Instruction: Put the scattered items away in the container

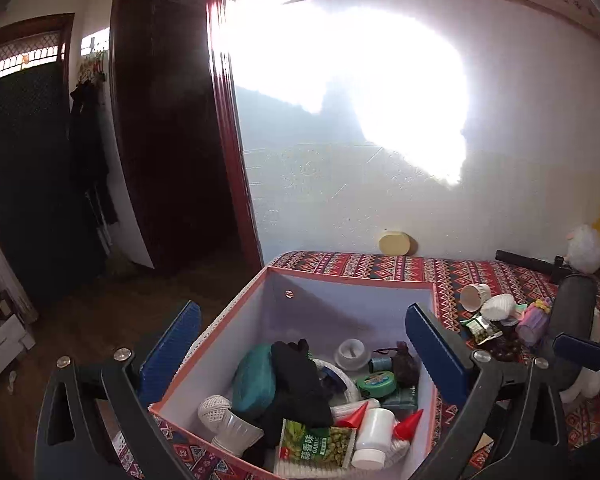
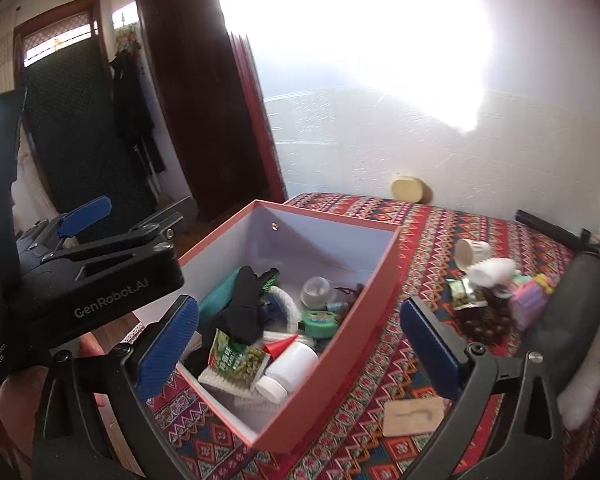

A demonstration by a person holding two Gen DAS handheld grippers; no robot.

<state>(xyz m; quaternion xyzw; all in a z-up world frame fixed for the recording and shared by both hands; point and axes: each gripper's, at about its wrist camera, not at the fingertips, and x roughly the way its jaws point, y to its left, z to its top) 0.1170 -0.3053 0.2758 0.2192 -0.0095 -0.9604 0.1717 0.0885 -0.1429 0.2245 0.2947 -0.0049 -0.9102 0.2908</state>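
Here we see the patterned red cloth [image 2: 440, 232] covering the bed, which carries everything. At its left edge, near the corner by the dark doorway, stands the orange-rimmed storage box [image 2: 328, 364], open on top and already well filled. Inside it we make out a black glove [image 1: 300, 384] across the middle, a teal pouch [image 1: 254, 380] on its left, a white plastic bottle [image 2: 290, 368] lying toward the near wall, a green snack packet [image 1: 318, 444] beside that bottle, a red cone [image 2: 280, 346] and a green tape roll [image 2: 320, 320].

Well apart from the box, toward the right edge of the cloth, we find a loose cluster of scattered items: a dark grey roll [image 2: 572, 304], a pastel purple block [image 2: 530, 300], a heap of dark brown beads [image 2: 486, 322], a tipped white cup [image 2: 470, 252] and a small green packet [image 2: 462, 290]. A flat wooden tag [image 2: 414, 416] lies alone near the front edge.

Our left gripper [image 1: 302, 344] hangs over the box with its blue pads spread wide, nothing between them. Our right gripper [image 2: 300, 340] is likewise wide apart and empty, straddling the right wall of the box.
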